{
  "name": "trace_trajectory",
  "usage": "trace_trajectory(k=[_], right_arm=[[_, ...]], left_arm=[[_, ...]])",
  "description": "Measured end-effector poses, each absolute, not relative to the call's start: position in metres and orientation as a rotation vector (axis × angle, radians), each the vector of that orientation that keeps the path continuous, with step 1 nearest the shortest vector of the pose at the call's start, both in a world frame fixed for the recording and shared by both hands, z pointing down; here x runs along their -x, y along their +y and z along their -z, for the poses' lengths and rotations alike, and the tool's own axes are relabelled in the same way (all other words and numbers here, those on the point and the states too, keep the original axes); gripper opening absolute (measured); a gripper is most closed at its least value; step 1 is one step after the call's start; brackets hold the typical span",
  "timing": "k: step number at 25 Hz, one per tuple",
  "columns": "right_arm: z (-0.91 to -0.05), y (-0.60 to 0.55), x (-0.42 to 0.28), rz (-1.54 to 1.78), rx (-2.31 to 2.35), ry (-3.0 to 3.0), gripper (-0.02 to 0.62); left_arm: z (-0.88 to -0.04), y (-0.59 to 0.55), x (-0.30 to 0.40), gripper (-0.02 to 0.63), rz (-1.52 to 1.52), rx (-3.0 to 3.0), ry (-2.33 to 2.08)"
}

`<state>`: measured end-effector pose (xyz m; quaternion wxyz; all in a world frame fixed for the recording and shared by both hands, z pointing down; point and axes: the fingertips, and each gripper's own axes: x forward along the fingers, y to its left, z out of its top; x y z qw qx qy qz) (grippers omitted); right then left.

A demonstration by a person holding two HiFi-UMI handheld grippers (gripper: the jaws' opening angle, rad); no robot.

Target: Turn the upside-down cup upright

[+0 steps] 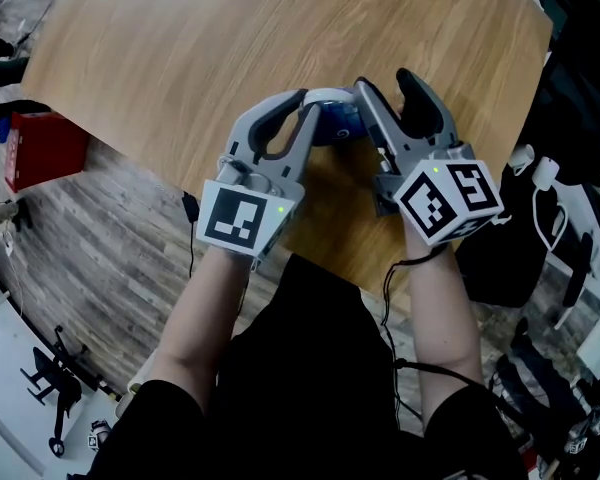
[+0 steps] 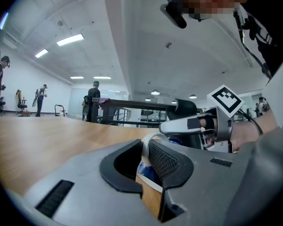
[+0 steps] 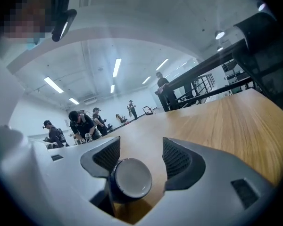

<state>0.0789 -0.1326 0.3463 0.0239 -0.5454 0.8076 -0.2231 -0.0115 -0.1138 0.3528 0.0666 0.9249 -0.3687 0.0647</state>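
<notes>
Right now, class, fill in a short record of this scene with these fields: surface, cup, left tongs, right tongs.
surface: wooden table
cup: dark blue, lying roughly on its side, not upright, with a white round end facing the right tongs
left tongs: shut on the cup's white handle
right tongs: open, with the cup between the pads and a gap at one pad

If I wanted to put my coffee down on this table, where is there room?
Most of the table is bare wood: everything beyond the grippers to the far edge, and the stretch left of the left gripper. It is crowded only near the person, where the left gripper and right gripper meet at the cup.
</notes>
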Motion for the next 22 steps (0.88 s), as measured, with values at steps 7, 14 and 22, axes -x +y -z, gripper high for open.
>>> trace_trajectory(k=[7,14,22], right_arm=[[-0.323,-0.112,-0.058,0.376,1.684,2.794,0.169],[-0.328,-0.099,-0.027,-0.095,1.739,3.250,0.158],[-0.340,-0.108,-0.031,-0.354,1.946,3.336,0.141]], left_arm=[[-0.344,-0.115,0.014,0.057,-0.257,-2.825,-1.151],[-0.337,-0.115,0.009,0.055,-0.400,-2.910,-1.177],[-0.339,-0.109,-0.005,0.055,-0.530,-2.968,-1.162]])
